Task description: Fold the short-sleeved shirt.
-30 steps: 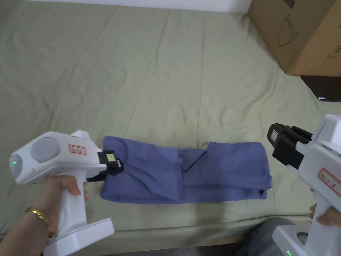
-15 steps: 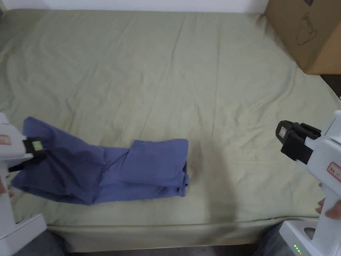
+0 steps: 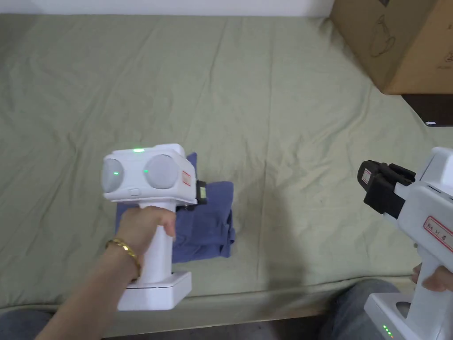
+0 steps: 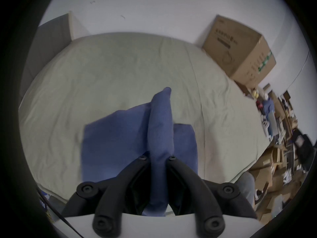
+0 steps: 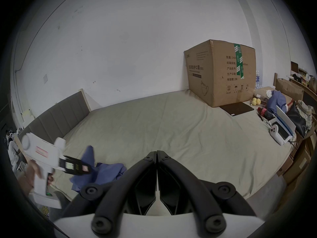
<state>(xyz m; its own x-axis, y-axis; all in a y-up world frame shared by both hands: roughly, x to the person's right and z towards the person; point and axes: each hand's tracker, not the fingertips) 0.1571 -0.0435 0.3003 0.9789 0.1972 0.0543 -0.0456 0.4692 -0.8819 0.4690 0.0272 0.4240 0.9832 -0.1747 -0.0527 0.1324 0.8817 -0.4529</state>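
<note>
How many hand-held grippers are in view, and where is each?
2. The left hand-held gripper is over the bed's near edge, clamping the blue shirt; the right hand-held gripper hovers shut at right.

The head view looks steeply down from above the near edge of the bed with the pale green sheet (image 3: 265, 88), facing the white wall. The left gripper view sits low and very close behind its own claw (image 4: 157, 157), aimed across the folded blue short-sleeved shirt (image 4: 111, 142) toward the same wall, somewhat blurred. The right gripper view rides behind its claw (image 5: 157, 153), a little higher, perhaps level, facing the wall and headboard. All three share the sheet, the shirt and the large brown cardboard box (image 5: 221, 71) at the far right corner
</note>
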